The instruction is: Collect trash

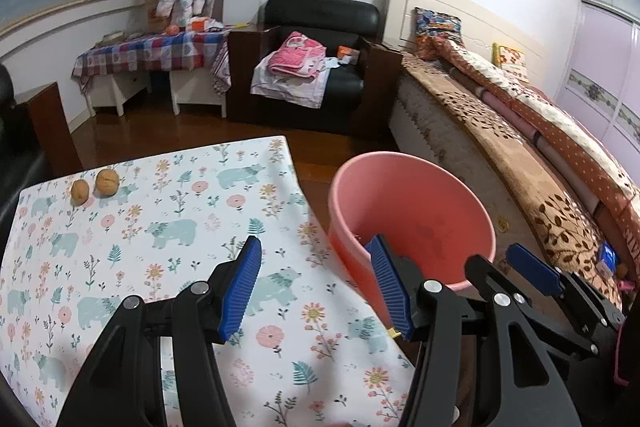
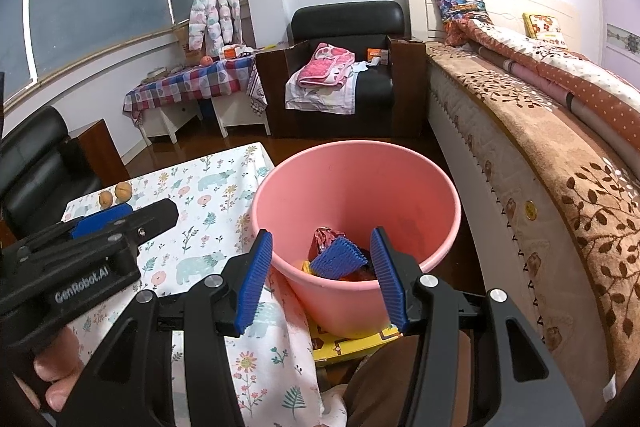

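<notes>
The left gripper (image 1: 316, 283) hangs over the near right edge of the table (image 1: 168, 227), its jaws spread wide with nothing between them. The right gripper (image 2: 322, 279) is poised above the near rim of the pink bin (image 2: 400, 187), which stands on the floor just beside the table's right edge; its jaws too are apart and empty, so whatever it carried is released.

Down in the bin lie several pieces of trash: a crumpled reddish wrapper (image 2: 330, 235), a blue ridged piece (image 2: 340, 259) and something orange and yellow beneath, too hidden to name. That much of the collecting looks done.

What is left, as far as the views show, are two walnuts (image 1: 96, 185) near the far left corner of the table, sitting just beside each other on the flowered cloth. The rest of the cloth looks bare, though the near part is covered by the grippers and cannot be checked. A yellow sheet (image 2: 352, 341) lies under the bin's near side by the table's edge; whether it counts as trash I cannot tell.

By my reading the task is well along, with the walnuts the likely last pick, and the left gripper the nearer of the two to them.
</notes>
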A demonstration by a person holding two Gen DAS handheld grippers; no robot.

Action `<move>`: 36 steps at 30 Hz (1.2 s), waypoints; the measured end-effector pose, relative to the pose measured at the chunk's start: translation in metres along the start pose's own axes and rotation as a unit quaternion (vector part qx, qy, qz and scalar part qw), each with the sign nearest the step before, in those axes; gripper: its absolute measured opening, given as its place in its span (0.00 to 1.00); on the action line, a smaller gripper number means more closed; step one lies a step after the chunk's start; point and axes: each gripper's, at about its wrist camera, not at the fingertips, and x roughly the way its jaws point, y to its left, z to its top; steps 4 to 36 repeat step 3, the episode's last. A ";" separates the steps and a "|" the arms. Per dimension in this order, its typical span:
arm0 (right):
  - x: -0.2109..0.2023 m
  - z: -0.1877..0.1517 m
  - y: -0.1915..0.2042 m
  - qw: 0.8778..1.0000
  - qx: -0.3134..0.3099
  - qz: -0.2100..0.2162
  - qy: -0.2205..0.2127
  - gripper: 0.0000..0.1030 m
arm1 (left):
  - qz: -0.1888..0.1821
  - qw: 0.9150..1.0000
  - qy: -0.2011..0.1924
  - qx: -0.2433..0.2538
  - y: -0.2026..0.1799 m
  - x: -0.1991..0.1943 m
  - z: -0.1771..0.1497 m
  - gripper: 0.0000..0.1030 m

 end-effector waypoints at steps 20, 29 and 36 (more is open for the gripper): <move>0.002 0.000 0.006 1.000 -0.011 0.012 0.001 0.50 | 0.013 1.000 -0.003 -0.011 0.014 0.000 0.004 0.55; 0.002 0.000 0.006 1.000 -0.011 0.012 0.001 0.50 | 0.013 1.000 -0.003 -0.011 0.014 0.000 0.004 0.55; 0.002 0.000 0.006 1.000 -0.011 0.012 0.001 0.50 | 0.013 1.000 -0.003 -0.011 0.014 0.000 0.004 0.55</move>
